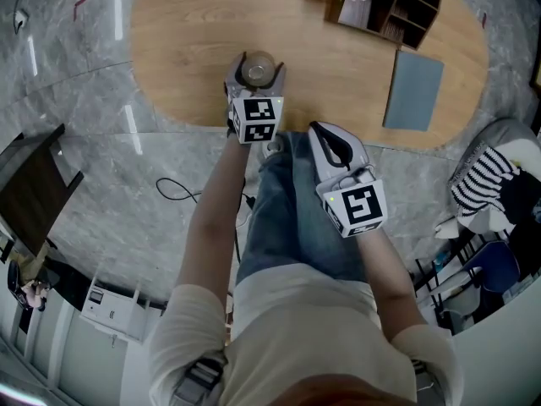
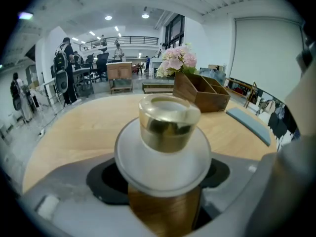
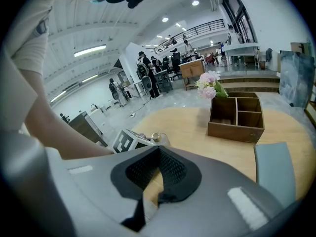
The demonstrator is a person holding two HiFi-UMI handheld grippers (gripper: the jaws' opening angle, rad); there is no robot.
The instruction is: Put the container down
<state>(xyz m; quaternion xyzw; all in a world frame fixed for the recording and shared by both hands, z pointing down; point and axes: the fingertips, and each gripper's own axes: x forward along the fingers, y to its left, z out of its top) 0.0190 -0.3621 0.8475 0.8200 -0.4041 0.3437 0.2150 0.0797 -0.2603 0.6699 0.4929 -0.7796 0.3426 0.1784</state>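
One container (image 2: 167, 127) clamped in left gripper (image 1: 256, 74); right gripper (image 1: 319, 134) closed.

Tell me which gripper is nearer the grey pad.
Right. The right gripper is just short of the grey pad; the left gripper, holding the container, is farther off to the left.

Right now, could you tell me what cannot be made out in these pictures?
- Base of the container, and whether it touches the table: hidden by the left hand-held gripper in the head view, and by its own white collar in the left gripper view.
- Its contents: hidden under the gold lid.
- Stems of the flowers: behind the organiser wall in the right gripper view.
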